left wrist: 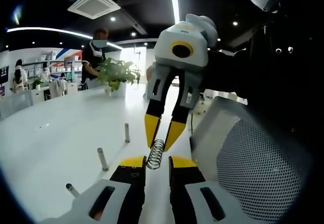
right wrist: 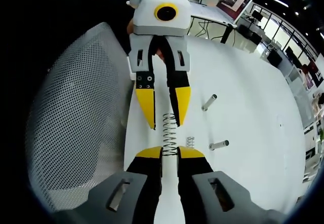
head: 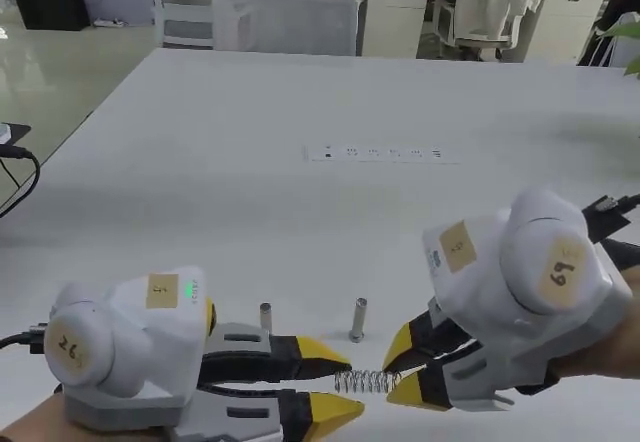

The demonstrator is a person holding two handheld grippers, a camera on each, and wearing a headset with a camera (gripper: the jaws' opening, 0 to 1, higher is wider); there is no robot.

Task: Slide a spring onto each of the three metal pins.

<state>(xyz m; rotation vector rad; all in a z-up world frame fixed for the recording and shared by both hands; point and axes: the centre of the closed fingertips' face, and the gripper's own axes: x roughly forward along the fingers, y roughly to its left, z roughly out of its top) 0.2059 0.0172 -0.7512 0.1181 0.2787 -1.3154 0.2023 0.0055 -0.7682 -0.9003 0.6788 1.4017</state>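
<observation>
white bench [head: 250, 182], spring [head: 360, 380] not yet on a pin [head: 358, 319]
right claw [head: 388, 382] pinches it, left claw [head: 352, 387] gapes; next, align over 1 pin

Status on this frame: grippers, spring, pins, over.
Right gripper shut on the spring. Left gripper, jaws open around its other end. Three pins upright, bare. Nothing blocking them.
</observation>
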